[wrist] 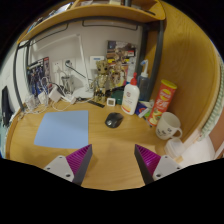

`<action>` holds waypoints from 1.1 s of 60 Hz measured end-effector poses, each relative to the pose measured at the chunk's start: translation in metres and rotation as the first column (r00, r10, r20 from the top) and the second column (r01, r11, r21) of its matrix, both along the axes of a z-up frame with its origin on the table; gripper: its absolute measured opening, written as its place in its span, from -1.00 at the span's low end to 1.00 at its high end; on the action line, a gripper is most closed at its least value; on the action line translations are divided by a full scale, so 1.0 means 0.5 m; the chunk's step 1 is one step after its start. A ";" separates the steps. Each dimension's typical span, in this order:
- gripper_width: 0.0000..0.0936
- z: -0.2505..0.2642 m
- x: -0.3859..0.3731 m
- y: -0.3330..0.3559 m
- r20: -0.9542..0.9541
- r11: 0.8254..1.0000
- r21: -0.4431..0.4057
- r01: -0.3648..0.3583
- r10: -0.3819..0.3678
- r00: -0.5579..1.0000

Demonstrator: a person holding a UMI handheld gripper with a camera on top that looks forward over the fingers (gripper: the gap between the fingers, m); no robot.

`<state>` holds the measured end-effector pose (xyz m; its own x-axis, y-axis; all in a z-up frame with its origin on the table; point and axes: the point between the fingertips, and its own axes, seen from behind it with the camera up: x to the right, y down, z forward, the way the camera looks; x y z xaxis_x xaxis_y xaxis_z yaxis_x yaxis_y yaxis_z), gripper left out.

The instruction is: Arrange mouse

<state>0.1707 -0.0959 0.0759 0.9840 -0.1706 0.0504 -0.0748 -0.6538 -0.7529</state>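
We see a wooden counter (105, 150) filling the middle of the frame, with a pale blue mat (62, 128) lying on its left half and, toward the right, a white bottle (130, 97), a yellow-and-red canister (163, 99) and a white mug (168, 125). The mouse (114, 119), small, dark and rounded, sits just right of the mat near the centre, well beyond the gripper (113, 160). At the bottom our jaws stand apart, holding nothing, their purple pads (81, 160) facing inward.
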 end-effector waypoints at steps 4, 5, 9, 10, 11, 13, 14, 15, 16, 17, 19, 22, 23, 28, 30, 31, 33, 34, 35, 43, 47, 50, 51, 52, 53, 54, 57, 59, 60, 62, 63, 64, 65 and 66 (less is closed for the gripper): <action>0.84 -0.034 0.014 0.052 -0.024 1.000 -0.012 -0.016 0.015 1.000; 0.84 -0.041 0.018 0.065 -0.029 1.000 -0.016 -0.017 0.017 0.999; 0.85 -0.070 0.036 0.120 -0.047 0.999 -0.029 -0.025 0.024 0.999; 0.85 -0.078 0.040 0.133 -0.052 0.999 -0.035 -0.027 0.025 0.998; 0.84 -0.086 0.044 0.146 -0.058 0.999 -0.041 -0.029 0.026 0.998; 0.83 -0.100 0.049 0.172 -0.072 0.998 -0.051 -0.033 0.029 0.997; 0.84 -0.107 0.051 0.184 -0.080 0.998 -0.056 -0.036 0.032 0.996; 0.83 -0.113 0.054 0.196 -0.087 0.997 -0.060 -0.040 0.035 0.996; 0.83 -0.120 0.056 0.208 -0.092 0.997 -0.065 -0.044 0.038 0.995; 0.83 -0.125 0.058 0.219 -0.096 0.997 -0.069 -0.048 0.041 0.995; 0.82 -0.135 0.062 0.240 -0.100 0.995 -0.076 -0.057 0.049 0.994; 0.82 -0.145 0.066 0.267 -0.106 0.993 -0.085 -0.076 0.067 0.992; 0.82 -0.148 0.066 0.275 -0.109 0.993 -0.086 -0.082 0.072 0.991; 0.81 -0.164 0.060 0.309 -0.133 0.989 -0.100 -0.107 0.093 0.987; 0.81 -0.169 0.061 0.322 -0.141 0.987 -0.108 -0.115 0.099 0.985; 0.81 -0.172 0.058 0.325 -0.143 0.987 -0.111 -0.118 0.101 0.984; 0.81 -0.178 0.054 0.333 -0.152 0.985 -0.116 -0.127 0.109 0.982; 0.81 -0.180 0.052 0.338 -0.156 0.984 -0.120 -0.132 0.112 0.981; 0.81 -0.182 0.051 0.342 -0.161 0.983 -0.122 -0.135 0.115 0.980; 0.82 -0.191 0.038 0.378 -0.172 0.976 -0.139 -0.167 0.142 0.975; 0.79 -0.192 0.033 0.396 -0.170 0.973 -0.140 -0.183 0.159 0.973; 0.78 -0.192 0.030 0.405 -0.156 0.969 -0.143 -0.202 0.180 0.971; 0.77 -0.193 0.029 0.408 -0.151 0.967 -0.145 -0.210 0.188 0.970; 0.74 -0.195 0.027 0.409 -0.147 0.965 -0.147 -0.218 0.197 0.969; 0.72 -0.196 0.027 0.411 -0.139 0.963 -0.149 -0.224 0.204 0.969; 0.71 -0.196 0.027 0.414 -0.130 0.961 -0.148 -0.232 0.214 0.968; 0.65 -0.198 0.021 0.420 -0.121 0.955 -0.148 -0.256 0.240 0.963; 0.58 -0.198 0.017 0.423 -0.124 0.952 -0.150 -0.268 0.251 0.960; 0.53 -0.198 0.016 0.424 -0.124 0.950 -0.151 -0.272 0.255 0.959; 0.51 -0.199 0.015 0.426 -0.123 0.948 -0.152 -0.279 0.262 0.957; 0.50 -0.199 0.014 0.428 -0.122 0.947 -0.152 -0.282 0.265 0.956; 0.46 -0.199 0.013 0.429 -0.123 0.946 -0.152 -0.285 0.268 0.956; 0.44 -0.199 0.013 0.430 -0.123 0.946 -0.153 -0.287 0.270 0.955; 0.40 -0.199 0.012 0.431 -0.123 0.945 -0.153 -0.289 0.271 0.955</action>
